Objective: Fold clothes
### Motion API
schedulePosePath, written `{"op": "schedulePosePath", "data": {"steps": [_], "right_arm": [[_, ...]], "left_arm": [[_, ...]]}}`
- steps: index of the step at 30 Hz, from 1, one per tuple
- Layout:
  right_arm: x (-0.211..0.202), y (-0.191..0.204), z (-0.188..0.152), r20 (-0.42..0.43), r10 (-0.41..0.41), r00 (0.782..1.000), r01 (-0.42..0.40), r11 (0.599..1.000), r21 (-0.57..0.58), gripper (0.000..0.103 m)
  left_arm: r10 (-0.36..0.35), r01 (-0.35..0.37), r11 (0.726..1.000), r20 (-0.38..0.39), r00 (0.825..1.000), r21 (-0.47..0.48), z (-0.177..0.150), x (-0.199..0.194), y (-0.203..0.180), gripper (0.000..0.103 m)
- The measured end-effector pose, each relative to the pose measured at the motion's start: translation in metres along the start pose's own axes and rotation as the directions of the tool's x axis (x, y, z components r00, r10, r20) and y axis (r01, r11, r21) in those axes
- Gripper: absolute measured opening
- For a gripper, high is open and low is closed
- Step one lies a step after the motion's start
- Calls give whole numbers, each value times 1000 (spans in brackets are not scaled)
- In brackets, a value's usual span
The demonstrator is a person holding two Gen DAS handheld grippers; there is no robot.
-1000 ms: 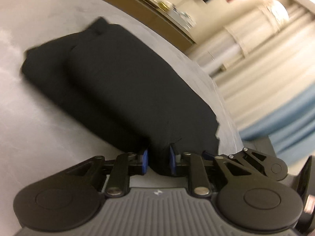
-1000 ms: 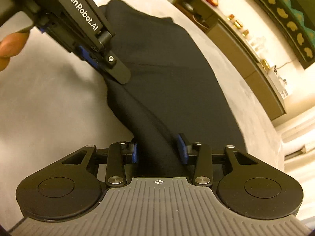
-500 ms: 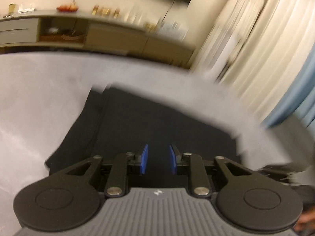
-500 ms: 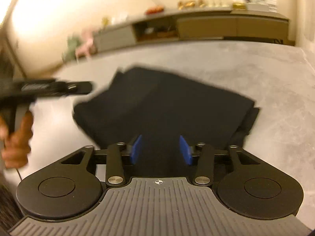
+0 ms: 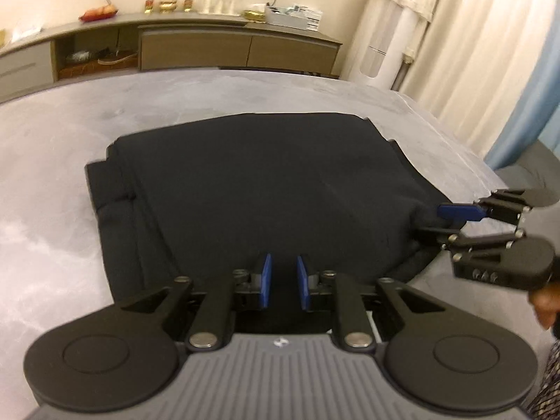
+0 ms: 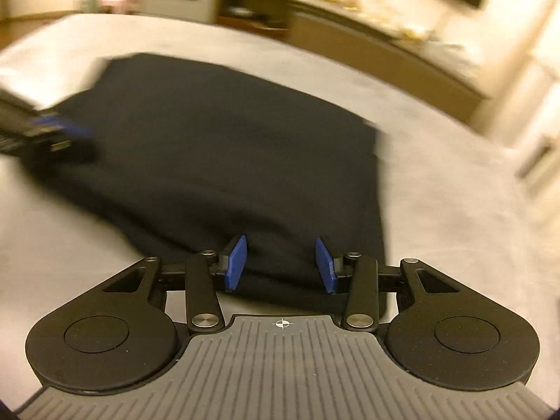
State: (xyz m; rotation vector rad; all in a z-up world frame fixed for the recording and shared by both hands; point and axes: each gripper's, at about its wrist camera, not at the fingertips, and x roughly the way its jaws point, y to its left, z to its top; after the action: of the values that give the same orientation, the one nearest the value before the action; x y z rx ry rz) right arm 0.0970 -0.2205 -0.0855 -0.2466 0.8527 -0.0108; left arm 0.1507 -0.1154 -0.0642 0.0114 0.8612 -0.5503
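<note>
A folded black garment lies flat on the grey table. My left gripper is over its near edge, blue pads a small gap apart, with nothing clearly pinched. My right gripper shows in the left wrist view at the garment's right corner, jaws apart around the cloth edge. In the right wrist view the right gripper is wide open over the garment, and the left gripper is a blur at the left.
A long low sideboard with small items stands behind the table. White curtains and a blue curtain hang at the right. The person's hand shows at the right edge.
Both grippers have let go of the garment and pulled back to its near edge. The garment, held up a second ago, now lies flat and folded. The right jaws opened wider.
</note>
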Motion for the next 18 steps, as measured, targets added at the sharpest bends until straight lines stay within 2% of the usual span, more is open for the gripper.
{"op": "schedulePosePath", "data": {"steps": [2,4,7,10,12,15,16,17,18], "right_arm": [[-3,-15,-1,-25,69,997,-66,992,107,42],[-17,-27,-4,23,112,993,-114,973,202,42],[-41,-38,-1,170,101,980,-149,944,293,43],[-32,-30,14,206,65,976,-121,955,271,45],[-15,-23,19,183,109,977,-152,958,244,45],[0,-7,10,28,129,991,-131,973,190,50],[1,-7,8,6,102,995,-101,981,166,52],[0,-8,7,-13,60,998,-57,987,149,58],[-2,-15,7,-7,36,999,-34,984,177,58]], "left_arm": [[6,-6,1000,2,1000,-3,1,2,2,18],[11,-11,1000,5,1000,-6,1,5,3,18],[28,-28,1000,11,1000,6,0,4,1,18],[46,-46,999,19,999,28,-2,3,-3,17],[43,-44,999,19,999,24,-2,2,-1,18],[39,-40,999,18,999,19,-2,1,0,18],[38,-38,999,18,999,18,-2,1,1,18],[37,-37,999,18,999,16,-2,1,1,18],[36,-36,999,18,999,14,-2,0,2,18]]}}
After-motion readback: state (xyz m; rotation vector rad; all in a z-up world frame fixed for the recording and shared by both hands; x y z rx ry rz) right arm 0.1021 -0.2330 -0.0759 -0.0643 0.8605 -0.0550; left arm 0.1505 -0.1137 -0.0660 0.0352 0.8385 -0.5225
